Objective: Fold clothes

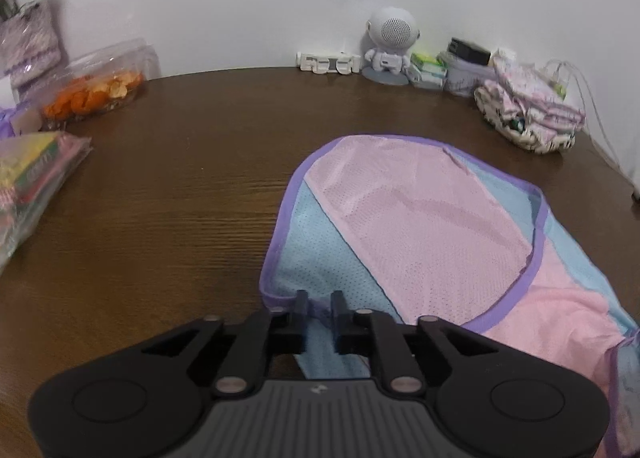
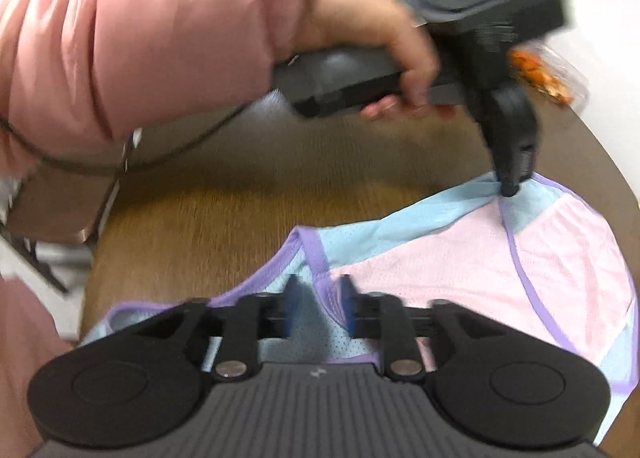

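Left claw [image 1: 320, 304]: I see it clamped on the mesh garment's [image 1: 420, 226] blue edge.
Right claw [image 2: 319, 296]: pinching its purple trim.
Table [image 1: 180, 194]: brown, beneath both.

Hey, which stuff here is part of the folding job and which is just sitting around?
In the job:
mesh garment
left claw
right claw

Just lying about:
astronaut speaker
folded clothes pile
orange-peel container
snack packet
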`<state>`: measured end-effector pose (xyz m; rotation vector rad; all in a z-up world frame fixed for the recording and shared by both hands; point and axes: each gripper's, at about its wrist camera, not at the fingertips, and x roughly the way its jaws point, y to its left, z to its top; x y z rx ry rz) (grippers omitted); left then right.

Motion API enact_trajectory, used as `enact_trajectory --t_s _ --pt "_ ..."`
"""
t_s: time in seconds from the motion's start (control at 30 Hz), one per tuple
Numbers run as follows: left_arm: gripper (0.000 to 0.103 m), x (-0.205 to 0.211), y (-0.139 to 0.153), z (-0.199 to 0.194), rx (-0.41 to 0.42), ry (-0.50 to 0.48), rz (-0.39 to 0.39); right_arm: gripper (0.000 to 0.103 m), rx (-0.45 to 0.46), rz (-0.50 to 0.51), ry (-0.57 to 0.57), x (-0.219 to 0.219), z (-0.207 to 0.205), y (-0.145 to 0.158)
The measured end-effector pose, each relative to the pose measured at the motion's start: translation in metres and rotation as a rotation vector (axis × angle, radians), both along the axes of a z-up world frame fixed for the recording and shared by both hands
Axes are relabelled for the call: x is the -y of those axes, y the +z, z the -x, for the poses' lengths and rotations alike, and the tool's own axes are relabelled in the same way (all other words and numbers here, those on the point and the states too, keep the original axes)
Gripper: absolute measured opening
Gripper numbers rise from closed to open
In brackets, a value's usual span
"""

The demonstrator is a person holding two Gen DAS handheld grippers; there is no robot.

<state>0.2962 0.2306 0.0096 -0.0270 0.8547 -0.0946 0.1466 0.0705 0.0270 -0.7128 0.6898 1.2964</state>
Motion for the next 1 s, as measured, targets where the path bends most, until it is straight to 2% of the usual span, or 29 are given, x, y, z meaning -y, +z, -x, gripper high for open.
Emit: enact_trajectory --t_s 0.07,0.13,0.23,0.33,0.4,0.47,0.53,0.7,0.77,0.87,1.0 --pt "0.044 -0.005 0.007 0.013 0.038 0.000 0.029 0.039 -0.036 -0.072 -0.044 0.023 -0.001 0.014" --pt "0.047 -0.007 0.015 0.032 0.081 -0.003 0.039 0.040 -0.056 -0.134 -0.094 0.048 0.004 0.026" --pt "0.047 0.002 0.025 0.066 0.124 -0.054 0.038 0.040 -0.010 -0.135 -0.213 0.094 0.017 0.030" --pt "0.042 0.025 0.031 0.096 0.138 -0.145 0.016 0.040 0.036 -0.087 -0.339 0.133 0.026 0.026" --pt "0.034 0.046 0.035 0.106 0.138 -0.221 0.005 0.038 0.090 -0.038 -0.425 0.151 0.026 0.018" --pt "0.024 0.070 0.039 0.107 0.131 -0.294 0.004 0.035 0.117 -0.012 -0.419 0.147 0.016 0.012" --pt "0.023 0.098 0.044 0.097 0.126 -0.362 -0.015 0.026 0.144 0.014 -0.412 0.143 0.007 0.005" --pt "0.022 0.167 0.042 0.043 0.048 -0.435 -0.054 0.019 0.212 0.078 -0.394 0.134 -0.017 -0.011" --pt "0.018 0.186 0.033 0.013 -0.003 -0.436 -0.066 0.016 0.239 0.104 -0.387 0.130 -0.026 -0.017" --pt "0.009 0.204 0.018 -0.017 -0.053 -0.455 -0.065 0.008 0.279 0.143 -0.376 0.125 -0.040 -0.027" --pt "0.007 0.215 -0.003 -0.037 -0.076 -0.461 -0.076 0.005 0.293 0.151 -0.325 0.126 -0.036 -0.033"
